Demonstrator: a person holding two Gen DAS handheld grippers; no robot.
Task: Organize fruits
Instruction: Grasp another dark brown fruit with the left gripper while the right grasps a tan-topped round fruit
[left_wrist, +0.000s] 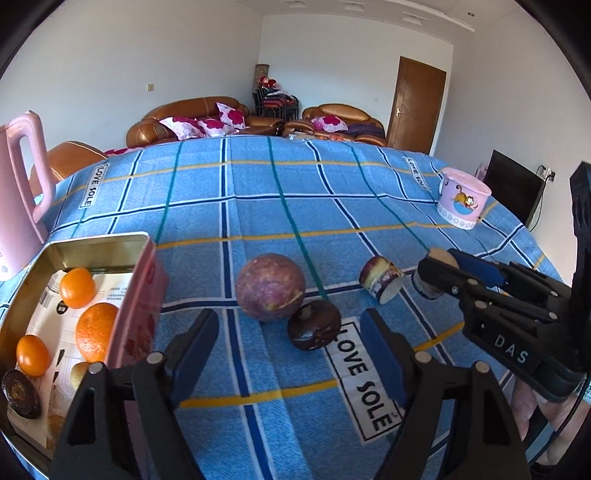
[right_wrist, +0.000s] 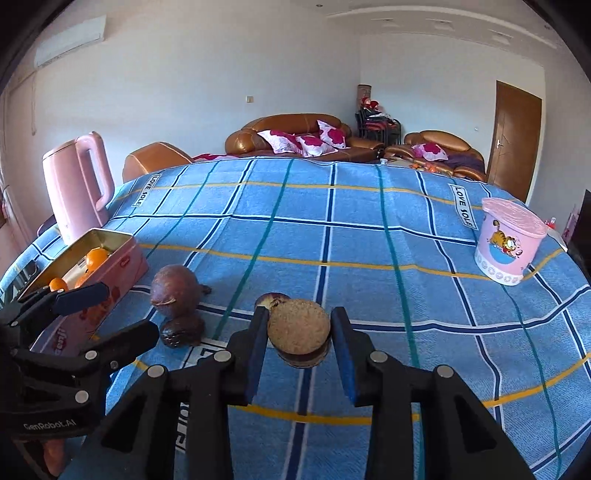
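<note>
Now | my right tongs (right_wrist: 298, 339) grip a cut fruit piece (right_wrist: 298, 326) | my left tongs (left_wrist: 290, 345) gape open over the dark fruit (left_wrist: 314, 329) | oranges (left_wrist: 96, 326) in tin (left_wrist: 138, 295)

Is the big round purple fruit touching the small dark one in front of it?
Touching. In the left wrist view the small dark fruit sits against the lower right of the big purple fruit with no cloth showing between them.
</note>
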